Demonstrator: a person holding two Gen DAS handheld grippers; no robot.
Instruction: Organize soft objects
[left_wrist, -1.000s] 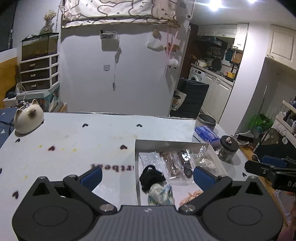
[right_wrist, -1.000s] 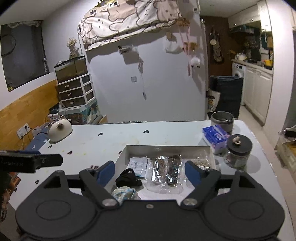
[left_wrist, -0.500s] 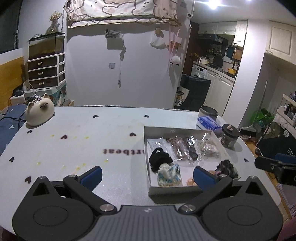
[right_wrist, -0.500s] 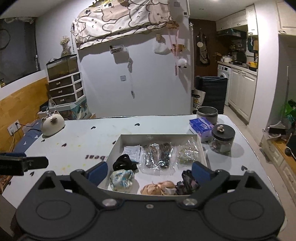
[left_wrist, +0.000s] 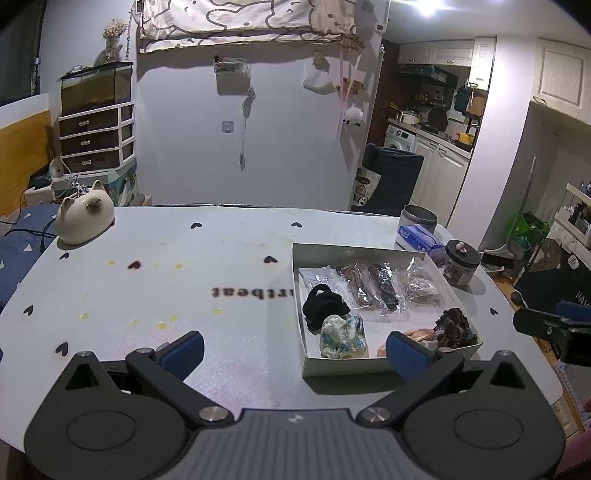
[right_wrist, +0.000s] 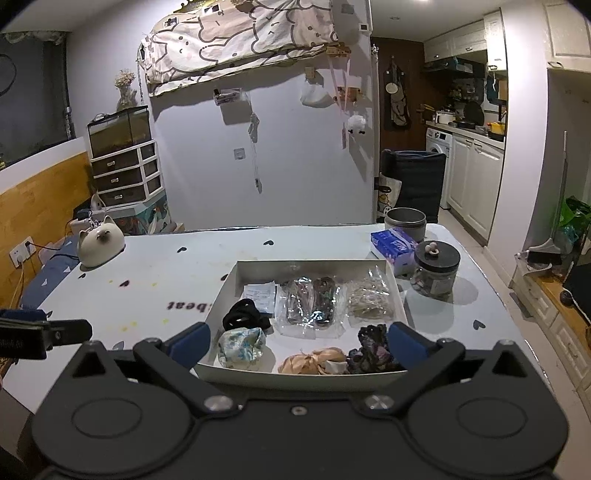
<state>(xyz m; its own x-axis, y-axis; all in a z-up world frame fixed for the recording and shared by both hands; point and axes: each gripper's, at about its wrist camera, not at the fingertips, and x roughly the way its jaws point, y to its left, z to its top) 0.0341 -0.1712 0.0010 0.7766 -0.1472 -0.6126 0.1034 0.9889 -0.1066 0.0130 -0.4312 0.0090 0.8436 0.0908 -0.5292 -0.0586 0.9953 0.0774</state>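
A shallow white box (left_wrist: 351, 254) (right_wrist: 310, 267) sits on the right half of the table. It holds a black scrunchie (left_wrist: 325, 306) (right_wrist: 242, 314), a blue-and-white floral one (left_wrist: 343, 338) (right_wrist: 240, 347), a peach one (right_wrist: 314, 360), a dark purple one (left_wrist: 452, 326) (right_wrist: 371, 349) and clear plastic packets (left_wrist: 369, 288) (right_wrist: 314, 302). My left gripper (left_wrist: 294, 350) hangs open over the table by the box's near left corner, holding nothing. My right gripper (right_wrist: 298, 341) hovers at the box's near edge, its jaws opening wide with nothing gripped.
A cat-shaped ceramic piece (left_wrist: 85, 221) (right_wrist: 99, 243) stands at the far left of the white table (left_wrist: 184, 277). Behind and right of the box are a tissue pack (right_wrist: 393, 245), a black-lidded jar (right_wrist: 436, 269) and a metal tin (right_wrist: 404, 221).
Both grippers have drawn back from the box, so its near edge and the front scrunchies now show. The right jaws have spread wider.
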